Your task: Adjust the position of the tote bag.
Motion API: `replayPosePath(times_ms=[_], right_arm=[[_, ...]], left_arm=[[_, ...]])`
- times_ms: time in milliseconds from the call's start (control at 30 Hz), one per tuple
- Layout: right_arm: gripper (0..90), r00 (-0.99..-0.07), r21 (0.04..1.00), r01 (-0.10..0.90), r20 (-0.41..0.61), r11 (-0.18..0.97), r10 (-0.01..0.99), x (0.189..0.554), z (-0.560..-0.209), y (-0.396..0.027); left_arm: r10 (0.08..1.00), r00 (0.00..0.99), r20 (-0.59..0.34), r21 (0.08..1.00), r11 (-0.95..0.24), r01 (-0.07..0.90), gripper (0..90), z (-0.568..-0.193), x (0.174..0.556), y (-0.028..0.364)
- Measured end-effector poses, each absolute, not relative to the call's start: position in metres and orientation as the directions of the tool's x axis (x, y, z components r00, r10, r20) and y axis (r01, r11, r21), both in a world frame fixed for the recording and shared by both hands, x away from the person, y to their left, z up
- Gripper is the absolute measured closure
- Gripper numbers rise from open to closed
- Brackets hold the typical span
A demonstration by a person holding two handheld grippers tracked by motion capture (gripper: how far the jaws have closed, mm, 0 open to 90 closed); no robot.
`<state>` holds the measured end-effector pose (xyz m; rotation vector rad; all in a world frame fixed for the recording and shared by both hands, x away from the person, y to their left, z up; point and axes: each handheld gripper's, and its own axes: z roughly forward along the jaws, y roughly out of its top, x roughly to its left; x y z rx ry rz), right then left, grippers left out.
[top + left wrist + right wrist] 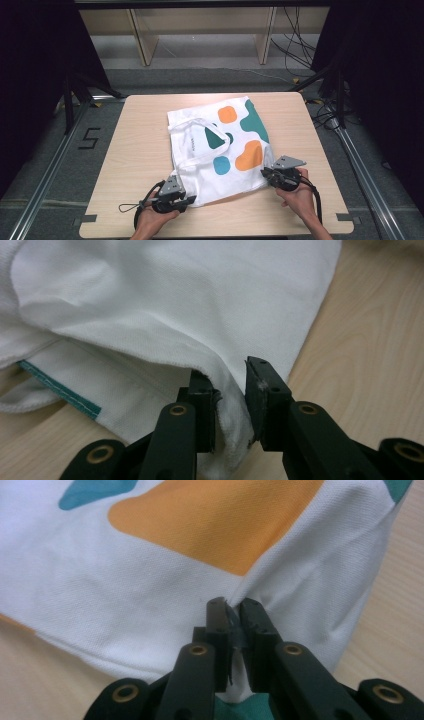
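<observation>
Claw states first: our left claw point(230, 390) pinches the white T-shirt's point(220, 150) near hem, our right claw point(232, 615) clamps its side edge. We judge the folding grip set; next we lift both evenly off the worktop point(140, 150).

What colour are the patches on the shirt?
Orange, teal and light blue on the white shirt; clearest in the high view.

White shirt point(220, 145) w/ orange, teal, blue blobs; light wood table point(140, 150); black claws.
</observation>
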<state>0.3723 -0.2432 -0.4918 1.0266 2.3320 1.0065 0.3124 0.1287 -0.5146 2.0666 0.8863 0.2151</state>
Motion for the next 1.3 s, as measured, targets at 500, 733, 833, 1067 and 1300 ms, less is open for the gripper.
replayPosePath(times_ms=[500, 733, 833, 1067, 1300], right_arm=[[87.5, -0.593, 0.735, 0.425, -0.215, 0.528, 0.776, 0.421, -0.488, -0.265], [87.4, -0.559, 0.735, 0.449, -0.211, 0.508, 0.801, 0.44, -0.491, -0.277], [87.0, -0.56, 0.738, 0.428, -0.236, 0.521, 0.794, 0.447, -0.492, -0.282], [57.8, -0.504, 0.765, 0.457, -0.198, 0.454, 0.84, 0.445, -0.482, -0.285], [43.2, -0.49, 0.808, 0.432, -0.163, 0.401, 0.856, 0.42, -0.459, -0.28]], left_arm=[[0.584, 0.775, -0.241, 0.804, -0.328, 0.497, 73.4, -0.514, 0.295, 0.058], [0.564, 0.801, -0.2, 0.806, -0.37, 0.462, 73.4, -0.515, 0.297, 0.018], [0.563, 0.801, -0.205, 0.813, -0.357, 0.459, 72.8, -0.518, 0.299, 0.006], [0.555, 0.802, -0.223, 0.77, -0.404, 0.494, 38.3, -0.508, 0.291, 0.021], [0.574, 0.8, -0.173, 0.805, -0.386, 0.45, 30.2, -0.488, 0.286, 0.061]])
